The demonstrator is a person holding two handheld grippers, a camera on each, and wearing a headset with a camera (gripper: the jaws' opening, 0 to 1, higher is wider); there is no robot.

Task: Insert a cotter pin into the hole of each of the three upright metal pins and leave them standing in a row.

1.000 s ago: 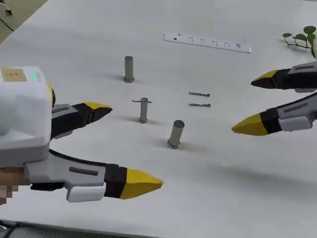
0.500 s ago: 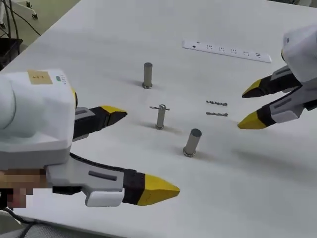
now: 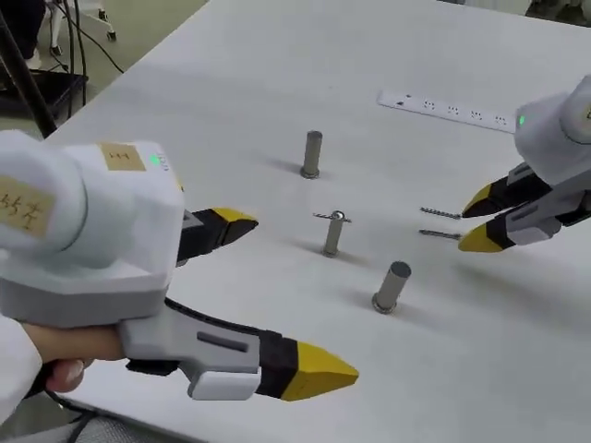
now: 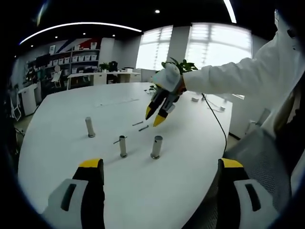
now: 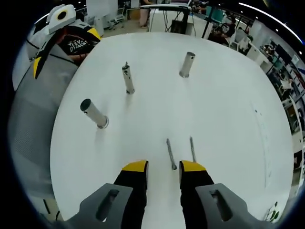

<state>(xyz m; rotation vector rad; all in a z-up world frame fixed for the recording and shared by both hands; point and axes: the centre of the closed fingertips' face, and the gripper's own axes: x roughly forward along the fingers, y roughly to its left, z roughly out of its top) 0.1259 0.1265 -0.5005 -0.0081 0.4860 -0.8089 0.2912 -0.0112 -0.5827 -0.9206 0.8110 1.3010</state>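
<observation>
Now released: left hand-held gripper near table edge, right hand-held gripper beside cotter pins.

In front of me, my white table carries 3 upright grey metal cylinder pins: the far one, the middle one with a thin cotter pin through its top, and the near one. Near them, 2 loose thin metal cotter pins lie side by side, and a flat white power strip lies farther back.

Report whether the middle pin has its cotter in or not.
In. A cotter runs through the top of the middle pin, sticking out on both sides.
</observation>
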